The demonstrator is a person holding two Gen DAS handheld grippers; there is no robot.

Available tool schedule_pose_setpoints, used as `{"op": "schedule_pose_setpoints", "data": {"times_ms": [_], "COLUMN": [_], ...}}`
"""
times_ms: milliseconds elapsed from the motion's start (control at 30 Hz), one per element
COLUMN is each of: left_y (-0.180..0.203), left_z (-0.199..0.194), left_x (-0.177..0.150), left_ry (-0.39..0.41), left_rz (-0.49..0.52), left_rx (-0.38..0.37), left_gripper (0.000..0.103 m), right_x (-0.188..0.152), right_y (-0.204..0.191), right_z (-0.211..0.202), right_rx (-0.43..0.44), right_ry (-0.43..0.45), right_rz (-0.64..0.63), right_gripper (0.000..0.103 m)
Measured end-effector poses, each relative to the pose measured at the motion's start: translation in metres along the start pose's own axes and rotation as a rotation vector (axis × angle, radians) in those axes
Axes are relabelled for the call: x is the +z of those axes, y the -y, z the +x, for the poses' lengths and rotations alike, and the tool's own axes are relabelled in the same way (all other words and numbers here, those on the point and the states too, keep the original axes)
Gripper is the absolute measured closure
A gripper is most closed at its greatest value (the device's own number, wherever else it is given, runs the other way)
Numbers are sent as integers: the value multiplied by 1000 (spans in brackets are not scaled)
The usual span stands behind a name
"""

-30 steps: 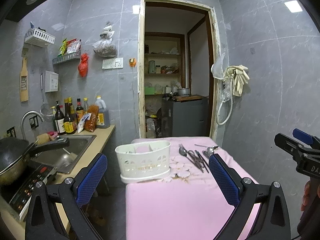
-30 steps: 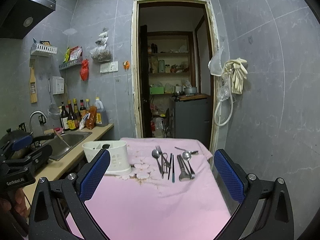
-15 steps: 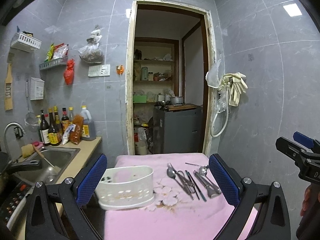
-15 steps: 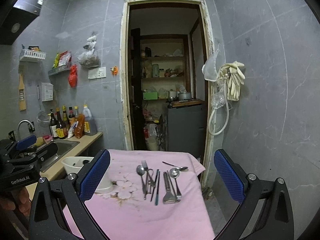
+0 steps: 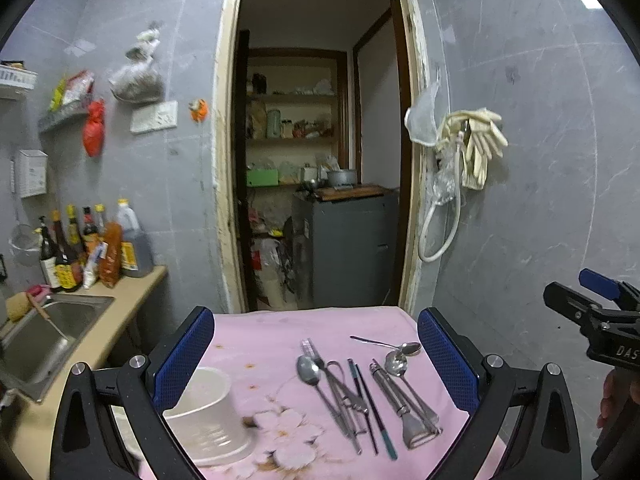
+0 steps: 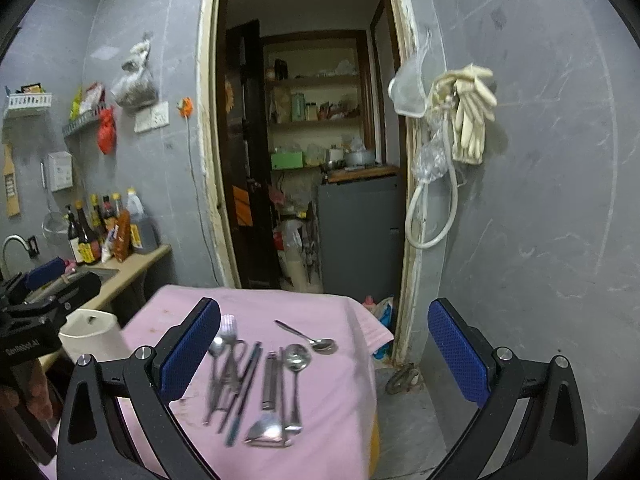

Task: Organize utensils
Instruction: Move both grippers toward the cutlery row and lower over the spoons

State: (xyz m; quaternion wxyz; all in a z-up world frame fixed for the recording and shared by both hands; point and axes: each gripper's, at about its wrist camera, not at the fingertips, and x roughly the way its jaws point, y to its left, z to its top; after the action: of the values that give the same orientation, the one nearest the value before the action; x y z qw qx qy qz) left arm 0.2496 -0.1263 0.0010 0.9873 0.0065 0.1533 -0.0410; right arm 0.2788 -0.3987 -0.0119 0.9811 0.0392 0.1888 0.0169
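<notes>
Both tongs spread wide, nothing held: left tongs (image 5: 312,364), right tongs (image 6: 324,354). Steel utensil row (image 5: 362,394) lies flat on pink-clothed counter (image 5: 260,340), just right of white plastic caddy (image 5: 204,416). Long axes mostly run near-to-far, bowls and tines at the far end; small steel spoon (image 5: 386,346) lies crosswise. Likely light, stiff, slippery, so pinch mid-handle across the narrow width.

The soft pink cloth (image 5: 260,344) on the table has pale flowers printed on it. The round plastic holder (image 5: 208,412) is white. The metal spoons and forks (image 5: 336,392) are shiny silver. Both grippers have bright blue, dotted pads (image 6: 456,354) on black arms.
</notes>
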Motion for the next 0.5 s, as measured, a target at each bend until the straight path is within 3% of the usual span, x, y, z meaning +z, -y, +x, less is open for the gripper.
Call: {"op": "schedule_pose_setpoints", "data": {"times_ms": [167, 433, 500], "left_y": [17, 21, 19], "left_z": [53, 131, 148], "left_x": [-8, -39, -47], "left_ry": [-52, -171, -199], "left_rz": [10, -8, -18], "left_rx": [-4, 23, 45], "left_gripper": [1, 1, 1], "right_x": [-13, -51, -61], "right_y": [14, 4, -2], "right_z": [65, 160, 176], "right_rx": [79, 290, 340], "right_ry": [-81, -232, -263], "right_rz": [-5, -61, -70], "right_gripper": [1, 2, 7]}}
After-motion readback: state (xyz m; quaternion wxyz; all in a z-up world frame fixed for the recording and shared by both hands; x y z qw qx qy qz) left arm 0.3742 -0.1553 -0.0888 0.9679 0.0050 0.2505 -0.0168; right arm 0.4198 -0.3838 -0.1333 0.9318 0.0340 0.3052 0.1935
